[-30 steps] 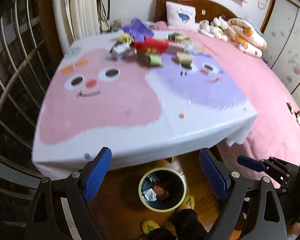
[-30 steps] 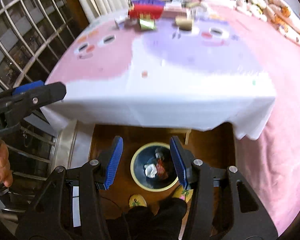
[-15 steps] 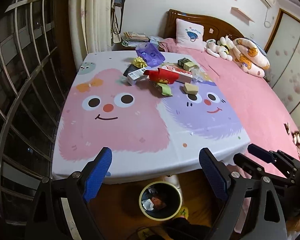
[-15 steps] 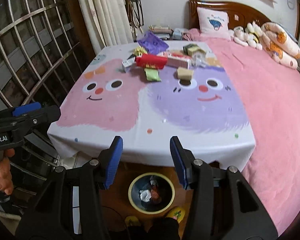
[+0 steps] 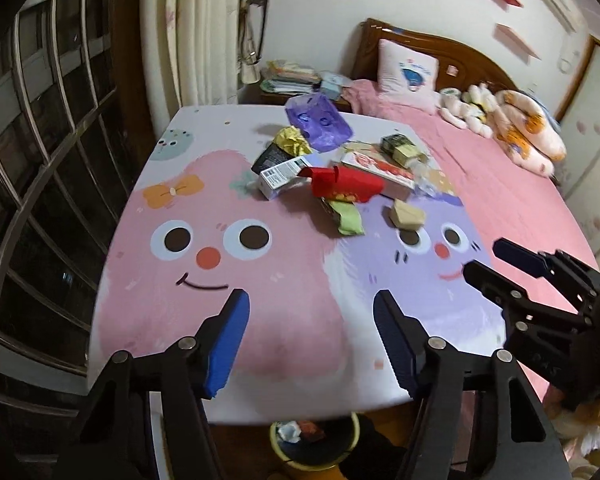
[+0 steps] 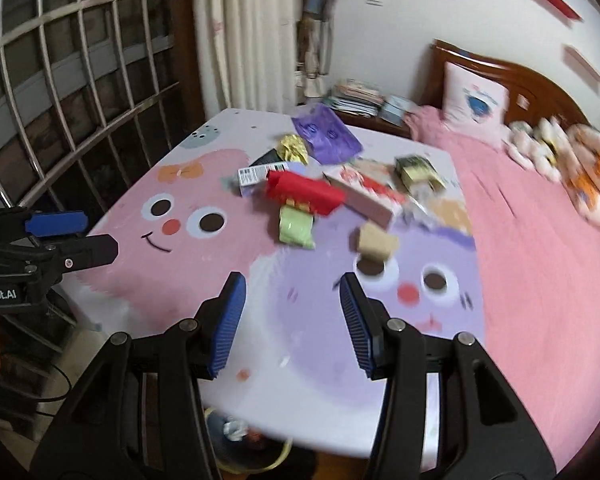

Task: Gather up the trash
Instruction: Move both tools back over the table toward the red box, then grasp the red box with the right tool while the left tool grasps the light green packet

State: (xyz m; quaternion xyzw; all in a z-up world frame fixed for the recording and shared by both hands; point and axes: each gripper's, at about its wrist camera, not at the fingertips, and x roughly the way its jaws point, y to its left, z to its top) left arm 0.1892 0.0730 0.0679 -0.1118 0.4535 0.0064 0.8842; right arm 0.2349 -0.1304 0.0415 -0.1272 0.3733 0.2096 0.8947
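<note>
A bedroom: a square table under a white cloth printed with a pink and a purple cartoon face [image 5: 228,304] stands between a barred window [image 5: 40,168] on one side and a bed with a pink cover [image 5: 512,208] on the other. The near half of the cloth is bare, so there is open room there. The trash lies heaped at the far half: a crumpled red paper wrapper [image 5: 346,186], a light green packet [image 5: 348,220] just in front of it, a small tan cardboard box [image 5: 408,216] apart to one side, a white carton with a barcode [image 5: 282,176], a gold foil wad [image 5: 292,141] and a purple plastic bag [image 5: 320,122] behind.

A round yellow-rimmed dark bin [image 5: 314,436] sits on the floor under the near table edge, mostly cut off by it, with white and red scraps inside. The right wrist view is blurred, and the smaller boxes at the far end are hard to read.

The left gripper [image 5: 311,332] hangs over the near edge; its blue pads have just been closing but stand apart with nothing between them. The right gripper [image 6: 292,320] has a moderate gap, also empty, touching nothing.
</note>
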